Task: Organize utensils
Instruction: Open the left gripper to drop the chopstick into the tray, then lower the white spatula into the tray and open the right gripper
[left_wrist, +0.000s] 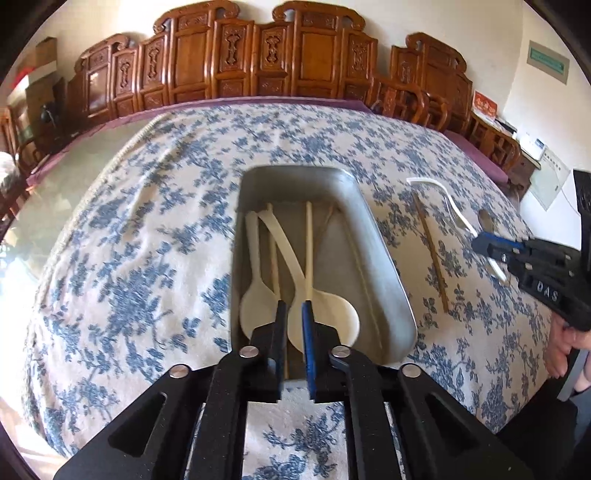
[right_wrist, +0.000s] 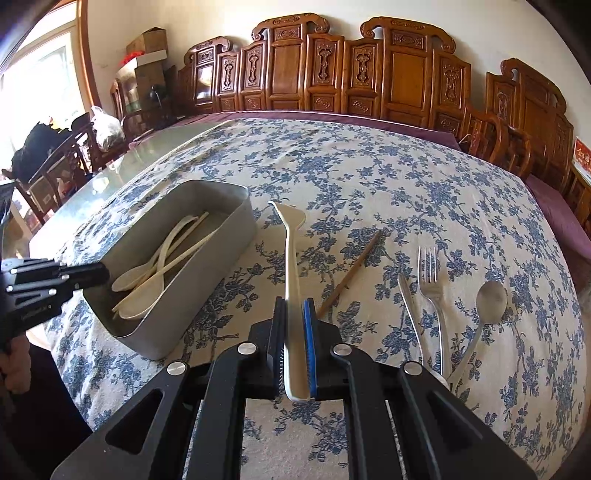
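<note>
A grey metal tray (left_wrist: 384, 266) (right_wrist: 207, 254) sits on the flowered tablecloth and holds cream spoons (left_wrist: 258, 295) (right_wrist: 147, 280) and pale chopsticks (left_wrist: 308, 251). My left gripper (left_wrist: 294, 314) hovers over the tray's near end, its jaws nearly closed with nothing between them. It also shows in the right wrist view (right_wrist: 96, 275). My right gripper (right_wrist: 294, 314) is shut on a cream spatula (right_wrist: 290, 258) that points forward above the cloth. It also shows in the left wrist view (left_wrist: 484, 243). A brown chopstick (right_wrist: 351, 275) (left_wrist: 432, 251), a steel fork (right_wrist: 432, 291), a steel knife (right_wrist: 410, 310) and a steel spoon (right_wrist: 489, 299) lie on the cloth.
Carved wooden chairs (right_wrist: 332, 74) line the far side of the table. A bare glass tabletop (left_wrist: 66, 177) lies left of the cloth. Boxes (right_wrist: 147, 55) and bags stand in the far left corner.
</note>
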